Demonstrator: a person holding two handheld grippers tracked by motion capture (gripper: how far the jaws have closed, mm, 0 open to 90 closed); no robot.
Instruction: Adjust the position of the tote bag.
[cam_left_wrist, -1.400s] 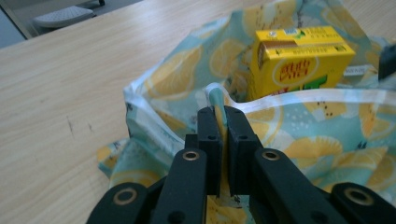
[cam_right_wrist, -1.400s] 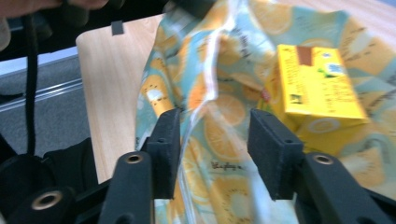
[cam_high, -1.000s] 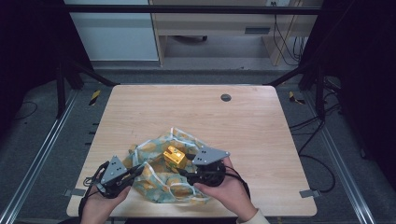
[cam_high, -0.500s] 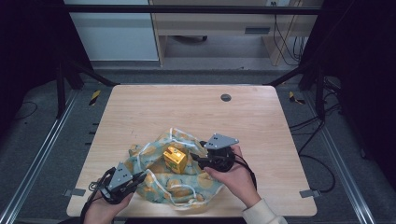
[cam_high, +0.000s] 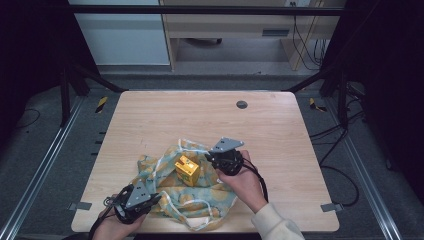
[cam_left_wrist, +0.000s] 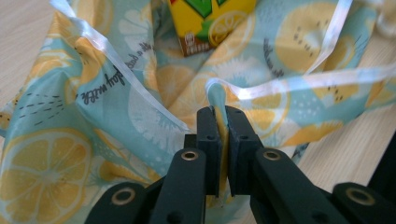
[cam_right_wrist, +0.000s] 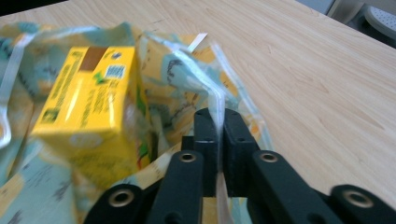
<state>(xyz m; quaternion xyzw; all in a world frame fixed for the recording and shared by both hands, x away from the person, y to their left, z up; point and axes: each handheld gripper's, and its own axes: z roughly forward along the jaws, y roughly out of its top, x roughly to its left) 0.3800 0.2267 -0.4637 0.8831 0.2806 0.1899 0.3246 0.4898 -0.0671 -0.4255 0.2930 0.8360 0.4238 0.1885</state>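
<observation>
Now the right claw (cam_high: 214, 156) and left claw (cam_high: 150, 200), each clamped on the lemon-print bag (cam_high: 165, 187), have drawn apart, spreading it around the yellow carton (cam_high: 187, 169) on the tabletop (cam_high: 200, 115).

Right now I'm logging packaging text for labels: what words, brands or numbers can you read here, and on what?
Cloth bag: cursive script, upside down in the left gripper view, not legible.
Yellow carton: barcode patch and small print, blurred.
Carton's brown label patch: text too small to read.
No other text is readable.
</observation>
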